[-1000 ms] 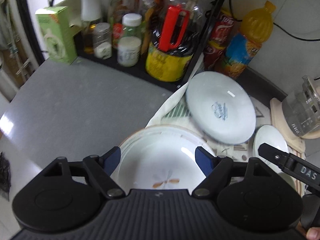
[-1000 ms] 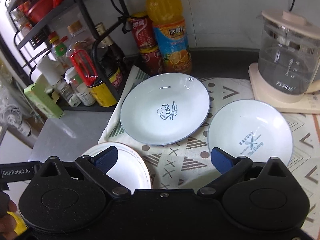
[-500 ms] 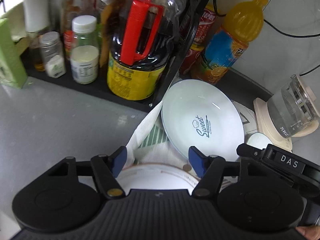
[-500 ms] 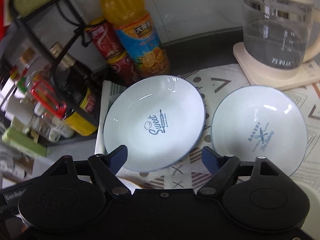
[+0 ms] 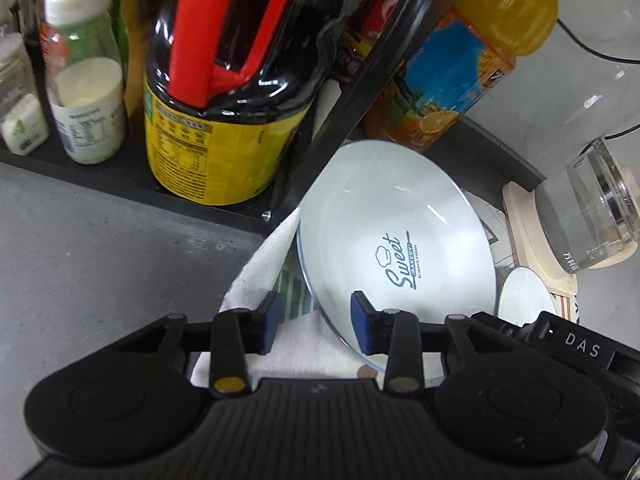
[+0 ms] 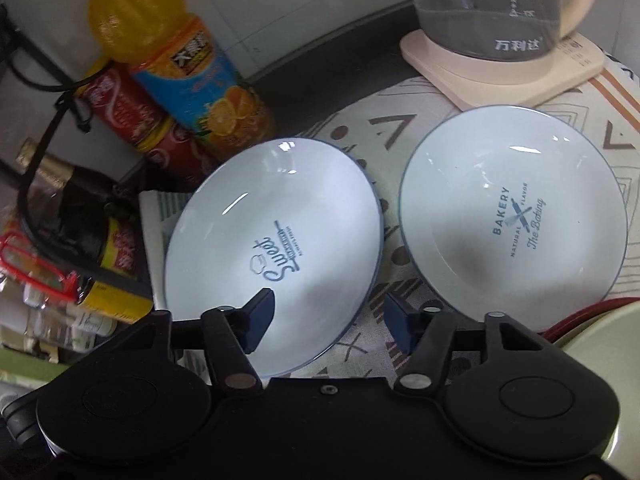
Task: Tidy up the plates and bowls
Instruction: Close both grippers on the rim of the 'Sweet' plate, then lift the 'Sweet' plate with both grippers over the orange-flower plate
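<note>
A pale blue "Sweet" plate (image 5: 396, 240) lies on a patterned cloth (image 6: 360, 128); it also shows in the right wrist view (image 6: 276, 248). My left gripper (image 5: 316, 322) is open, its jaws either side of the plate's near-left rim. My right gripper (image 6: 326, 318) is open, straddling the same plate's near-right rim. A second pale blue "Bakery" plate (image 6: 516, 216) lies to the right; only its edge shows in the left wrist view (image 5: 524, 296). A pale green bowl rim (image 6: 600, 324) shows at lower right.
A black rack (image 5: 352, 92) with a soy sauce jug (image 5: 228, 120) and jars (image 5: 88, 92) stands behind left. An orange juice bottle (image 6: 184, 64), red cans (image 6: 136, 116) and a glass kettle on a cream base (image 6: 504, 40) line the back. Grey counter (image 5: 100, 260) lies left.
Both grippers moved forward and down toward the "Sweet" plate and narrowed their jaws. The white bowl with a flower mark has dropped out of the left wrist view.
</note>
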